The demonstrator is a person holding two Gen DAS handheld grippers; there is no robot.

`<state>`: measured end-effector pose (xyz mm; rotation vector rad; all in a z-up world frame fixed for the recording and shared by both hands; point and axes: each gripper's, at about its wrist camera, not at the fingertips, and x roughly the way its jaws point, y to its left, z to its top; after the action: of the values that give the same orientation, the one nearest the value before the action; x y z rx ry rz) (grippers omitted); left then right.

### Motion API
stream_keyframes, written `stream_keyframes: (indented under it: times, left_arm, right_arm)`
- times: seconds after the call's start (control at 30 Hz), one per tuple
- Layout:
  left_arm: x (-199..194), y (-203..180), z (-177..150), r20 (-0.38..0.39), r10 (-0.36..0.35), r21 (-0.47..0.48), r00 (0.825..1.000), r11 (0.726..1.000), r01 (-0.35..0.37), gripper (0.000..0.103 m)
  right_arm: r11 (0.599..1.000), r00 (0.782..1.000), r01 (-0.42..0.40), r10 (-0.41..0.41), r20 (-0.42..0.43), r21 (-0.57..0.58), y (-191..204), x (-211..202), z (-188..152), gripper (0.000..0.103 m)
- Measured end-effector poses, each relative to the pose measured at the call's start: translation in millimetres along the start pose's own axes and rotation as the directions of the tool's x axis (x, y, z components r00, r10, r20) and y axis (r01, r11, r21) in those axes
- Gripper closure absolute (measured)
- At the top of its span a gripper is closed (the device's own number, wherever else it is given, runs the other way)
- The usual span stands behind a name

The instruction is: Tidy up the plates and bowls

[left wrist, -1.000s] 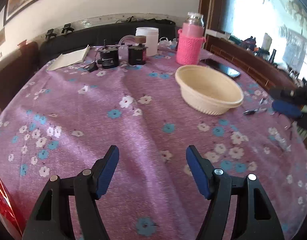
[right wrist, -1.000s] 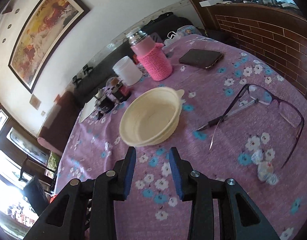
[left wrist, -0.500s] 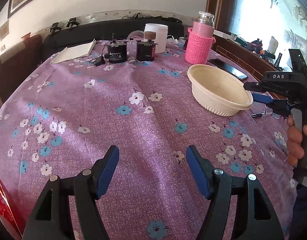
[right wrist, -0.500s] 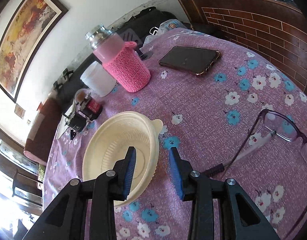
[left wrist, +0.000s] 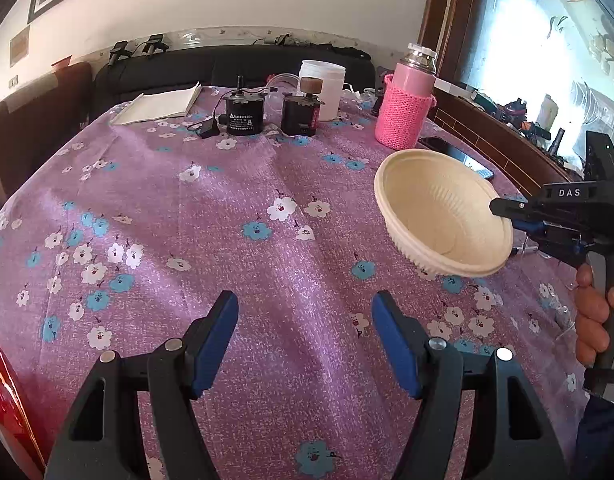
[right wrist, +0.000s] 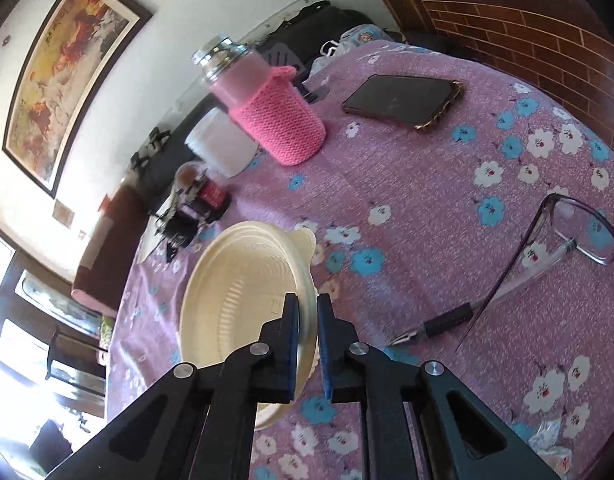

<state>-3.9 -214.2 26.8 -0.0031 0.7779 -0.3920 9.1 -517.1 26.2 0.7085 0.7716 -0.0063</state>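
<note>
The cream bowl (left wrist: pixel 439 216) sat on the right side of the counter (left wrist: pixel 227 208), under its purple flowered cloth, but it was no longer flat: its mouth was tipped toward the left wrist camera, the far-right rim raised and the near-left underside low against the cloth. It is round, so no long axis to speak of, though a small tab on its rim (right wrist: pixel 305 236) pointed away toward the pink knitted bottle (right wrist: pixel 267 112).

The right hand-held gripper (right wrist: pixel 307 304) had just been closing, and its blue pads were clamped on the bowl's rim, one pad inside and one outside. Half a second before, those jaws straddled the rim with room to spare and the bowl lay level; a full second before, the gripper was well short of the bowl. The left hand-held gripper (left wrist: pixel 305 312) hung over bare cloth, jaws standing wide with nothing between them, exactly as before.

The left wrist view gave the side-on story: the right hand-held gripper reaching in from the right edge, a hand (left wrist: pixel 595 312) wrapped around its grip, the tilt of the bowl plain to see, plus two small black devices (left wrist: pixel 245 114) and a white tub (left wrist: pixel 322 84) at the far end. The right wrist view looked straight down into the bowl's ribbed inside and showed what the other missed: a dark phone (right wrist: pixel 403 98) lying flat, eyeglasses (right wrist: pixel 583 236) and a pen (right wrist: pixel 439 326) on the cloth to the right.
</note>
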Motion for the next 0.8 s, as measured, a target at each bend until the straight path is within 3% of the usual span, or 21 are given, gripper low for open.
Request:
stream_keyframes:
  times: [0.2, 0.3, 0.53, 0.6, 0.7, 0.8]
  left_arm:
    - [-14.2, 14.6, 6.1, 0.059, -0.045, -0.083, 0.997, 0.995, 0.05, 0.034]
    - [-17.5, 18.8, 8.1, 0.076, -0.06, -0.104, 0.995, 0.992, 0.068, 0.034]
    - [-6.1, 16.9, 6.6, 0.033, -0.048, -0.1, 0.998, 0.994, 0.051, 0.036]
    - [-2.4, 14.9, 5.6, 0.017, -0.053, -0.089, 0.998, 0.995, 0.055, 0.061]
    - [3.7, 13.1, 4.3, -0.009, -0.059, -0.075, 0.998, 0.995, 0.059, 0.079]
    - [2.9, 10.8, 3.8, -0.006, -0.051, -0.057, 0.999, 0.997, 0.051, 0.08]
  right_arm:
    - [0.989, 0.978, -0.146, 0.143, -0.15, -0.009, 18.1, 13.6, -15.9, 0.094]
    - [0.985, 0.968, -0.165, 0.151, -0.199, -0.058, 32.9, 19.6, -26.1, 0.094]
    - [0.969, 0.939, -0.22, 0.18, -0.293, -0.11, 53.4, 32.5, -43.4, 0.093]
    - [0.97, 0.942, -0.208, 0.163, -0.295, -0.128, 56.9, 34.4, -46.4, 0.091]
    - [0.969, 0.953, -0.174, 0.122, -0.276, -0.174, 62.5, 34.5, -50.2, 0.09]
    - [0.967, 0.963, -0.139, 0.081, -0.256, -0.216, 66.3, 33.7, -53.0, 0.09]
